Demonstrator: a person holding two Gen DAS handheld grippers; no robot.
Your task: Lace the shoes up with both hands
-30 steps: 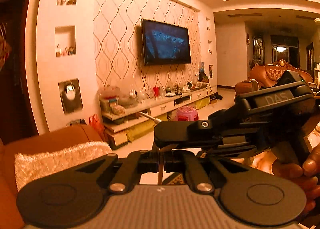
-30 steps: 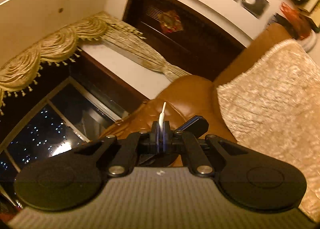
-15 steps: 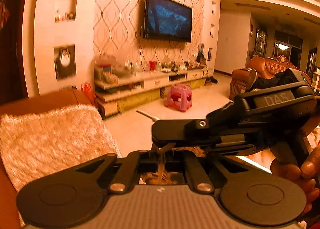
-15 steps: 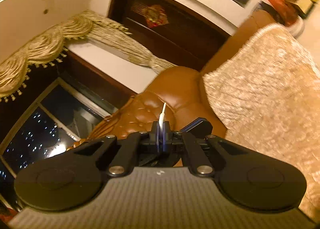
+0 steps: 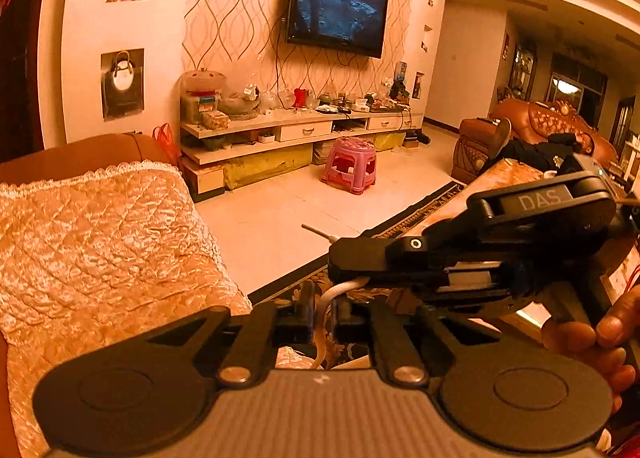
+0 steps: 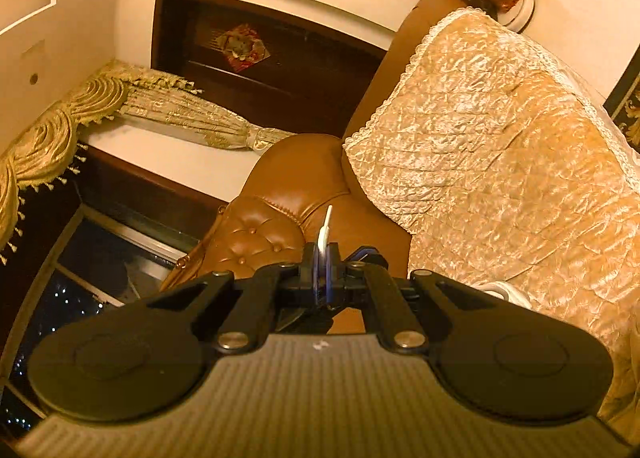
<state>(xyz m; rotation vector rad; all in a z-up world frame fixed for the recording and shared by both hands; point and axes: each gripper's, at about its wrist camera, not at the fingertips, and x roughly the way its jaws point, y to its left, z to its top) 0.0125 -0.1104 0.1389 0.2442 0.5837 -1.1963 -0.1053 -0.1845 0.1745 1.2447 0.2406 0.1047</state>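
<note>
from my left wrist camera the only writing i can read is "das", printed in pale letters on the black body of the right gripper [image 5: 340,264], which reaches in from the right side and lies almost level across my view. a hand [image 5: 592,342] wraps its handle at the lower right edge, fingertips curled forward. the left gripper [image 5: 322,316] points out over the sofa cover [image 5: 100,250] toward the floor, its fingers drawn to a narrow gap with the white shoelace [image 5: 338,290] running up between them; i cannot tell whether they pinch it. the lace curves up and right from there into the tip of the right gripper, and its stiff end pokes out beyond that tip, slanting up to the left. the shoe itself is not visible. beyond are a wall television [image 5: 336,7], a pink stool [image 5: 350,165] and a person lying on a far sofa [image 5: 536,145].

from my right wrist camera i read no writing. the view is rolled sideways, facing the brown leather sofa arm [image 6: 280,213] and the quilted cover. the right gripper's fingers are pressed together on the flat white lace, whose end stands straight up out of them, thin and slightly tilted right.
</note>
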